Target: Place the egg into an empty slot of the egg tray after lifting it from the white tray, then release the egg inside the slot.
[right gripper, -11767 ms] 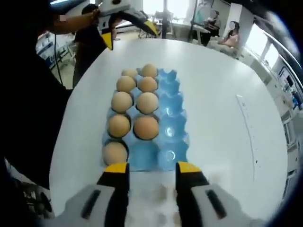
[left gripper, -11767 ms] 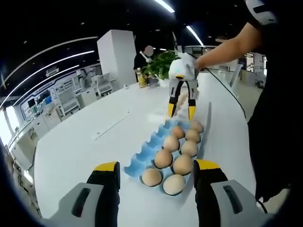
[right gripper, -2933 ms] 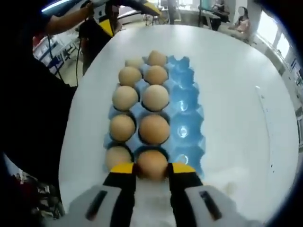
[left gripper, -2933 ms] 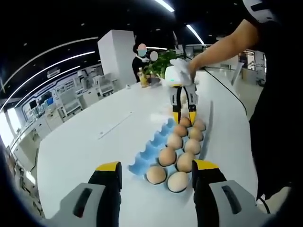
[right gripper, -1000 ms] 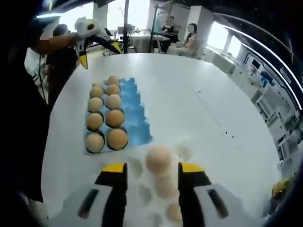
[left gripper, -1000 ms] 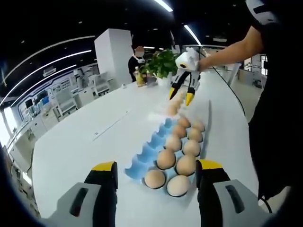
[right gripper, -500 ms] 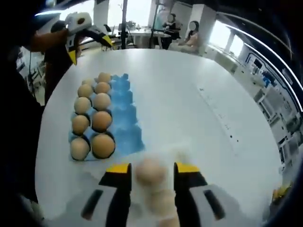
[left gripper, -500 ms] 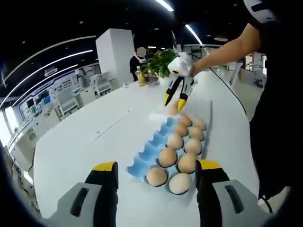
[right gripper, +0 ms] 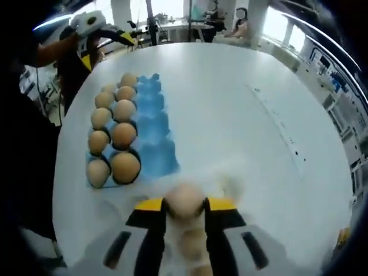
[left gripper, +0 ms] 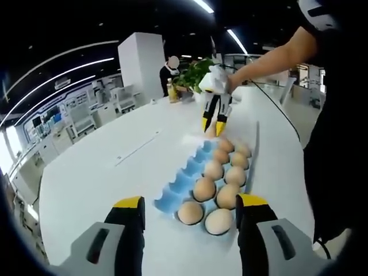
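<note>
- In the right gripper view, the right gripper (right gripper: 185,210) is clenching an egg (right gripper: 184,199) between its yellow-tipped jaws, low over the white tray (right gripper: 230,183), which is blurred against the white desk (right gripper: 230,98).
- More eggs are showing pale and blurred below the held one, between the jaws.
- The blue egg tray (right gripper: 150,132) is lying just beyond the white tray, to the left in this view.
- Ten eggs are sitting in two of its rows; the third row, nearest the desk's middle, is standing empty.
- In the left gripper view, the left gripper (left gripper: 190,210) is hovering released, jaws wide apart, at the near end of the egg tray (left gripper: 184,181), touching nothing.
- The same view is showing the right gripper (left gripper: 211,127) at the tray's far end, jaws pointing down, with the person's arm (left gripper: 270,57) reaching to it.
- A potted plant (left gripper: 192,75) is standing at the far end of the desk (left gripper: 103,172).
</note>
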The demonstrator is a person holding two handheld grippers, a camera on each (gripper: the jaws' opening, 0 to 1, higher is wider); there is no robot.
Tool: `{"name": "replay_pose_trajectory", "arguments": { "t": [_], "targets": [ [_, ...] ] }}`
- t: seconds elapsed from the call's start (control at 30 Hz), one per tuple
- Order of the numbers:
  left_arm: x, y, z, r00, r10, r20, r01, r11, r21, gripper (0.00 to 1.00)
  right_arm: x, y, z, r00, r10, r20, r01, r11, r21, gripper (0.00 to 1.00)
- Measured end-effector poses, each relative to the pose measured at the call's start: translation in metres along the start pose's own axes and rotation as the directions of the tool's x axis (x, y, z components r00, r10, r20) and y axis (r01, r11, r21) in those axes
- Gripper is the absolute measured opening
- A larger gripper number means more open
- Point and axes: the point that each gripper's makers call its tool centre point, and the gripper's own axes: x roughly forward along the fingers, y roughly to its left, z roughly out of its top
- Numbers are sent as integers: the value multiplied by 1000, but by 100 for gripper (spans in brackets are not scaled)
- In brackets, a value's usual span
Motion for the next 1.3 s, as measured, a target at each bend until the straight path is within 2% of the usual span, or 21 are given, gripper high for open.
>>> {"name": "replay_pose_trajectory", "arguments": {
  "t": [0.07,0.13,0.2,0.27,0.33,0.4,0.57,0.7,0.97,1.3],
  "targets": [
    [0,0,1,1000,1,4,-1,1000,0,65,1,1,0,1000,0,-18,-1,999,-36,27],
    [1,1,1,1000,1,5,-1,1000,2,64,1,1,0,1000,-2,-18,1,1000,-19,27],
    [1,1,0,1000,-1,3,1,1000,-2,64,0,-1,0,1000,-14,4,13,999,37,26],
    [2,2,0,1000,2,1,-2,1000,-3,64,-2,1,0,1000,-20,6,20,1000,11,26],
    [1,2,1,1000,6,7,-6,1000,-3,64,-4,1,1,1000,-27,8,27,999,18,25],
    [-1,2,2,1000,7,11,-7,1000,-1,65,-10,4,2,1000,-24,14,24,1000,-20,25],
    [-2,4,-7,1000,6,-7,-6,1000,-14,65,-23,4,5,999,-40,24,40,999,-19,25],
    [-1,5,-7,1000,7,-6,-7,1000,-10,65,-29,5,7,999,-49,24,49,998,-28,25],
    [1,5,-5,1000,3,-2,-3,1000,-1,65,-34,11,23,997,-53,47,55,998,-42,25],
    [0,4,-5,1000,2,-3,-2,1000,3,65,-27,15,44,997,-27,72,31,998,-58,25]
  ]
}}
